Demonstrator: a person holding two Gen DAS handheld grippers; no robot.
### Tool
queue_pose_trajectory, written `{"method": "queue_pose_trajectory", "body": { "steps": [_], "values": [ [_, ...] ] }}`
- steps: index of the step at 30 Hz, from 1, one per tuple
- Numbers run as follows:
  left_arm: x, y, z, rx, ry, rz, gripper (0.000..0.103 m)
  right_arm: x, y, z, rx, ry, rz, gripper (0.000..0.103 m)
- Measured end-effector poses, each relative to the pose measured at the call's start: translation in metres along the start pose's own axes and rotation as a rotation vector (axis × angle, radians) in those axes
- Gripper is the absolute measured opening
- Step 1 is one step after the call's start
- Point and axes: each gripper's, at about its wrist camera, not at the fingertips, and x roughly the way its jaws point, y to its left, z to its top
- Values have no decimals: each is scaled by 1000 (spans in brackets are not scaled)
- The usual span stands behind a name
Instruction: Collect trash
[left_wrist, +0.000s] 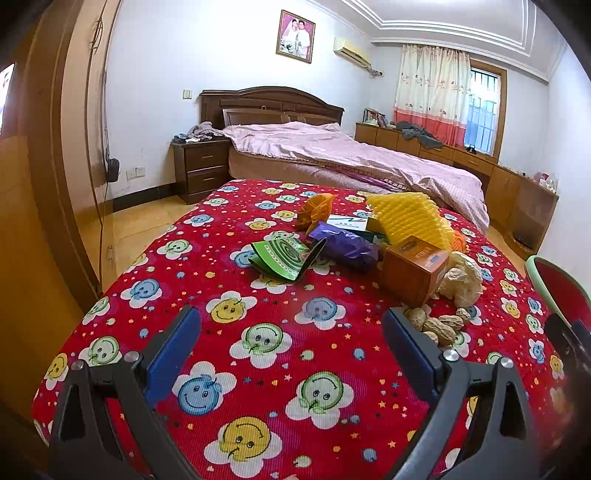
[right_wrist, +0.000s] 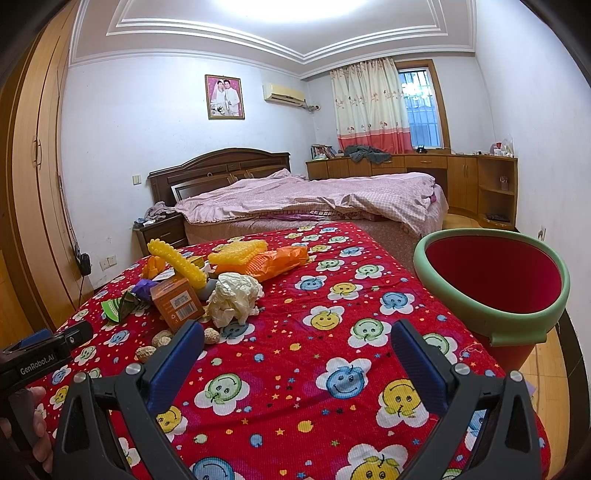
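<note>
Red-lined bin (right_wrist: 491, 280) waits beside heaped trash (left_wrist: 373, 243); left gripper (left_wrist: 291, 325) and right gripper (right_wrist: 297, 339) hover, fingers wide apart, empty, ready to grasp.

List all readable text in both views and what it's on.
"GenRobot.AI": on the left tool's body, seen in the right wrist view.
Orange box: barcode and print, too small to read.
Green packet: white lettering along its edge, blurred.
White card behind the purple wrapper: dark logo mark, not legible.
Nothing else readable; the bin shows no label.
</note>
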Motion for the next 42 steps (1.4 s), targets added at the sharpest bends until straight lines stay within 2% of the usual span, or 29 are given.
{"method": "queue_pose_trajectory", "body": {
  "steps": [42],
  "values": [
    [0, 2, -1, -8, 4, -3, 98, -1, -1, -1, 2, -1, 1, 103]
  ]
}}
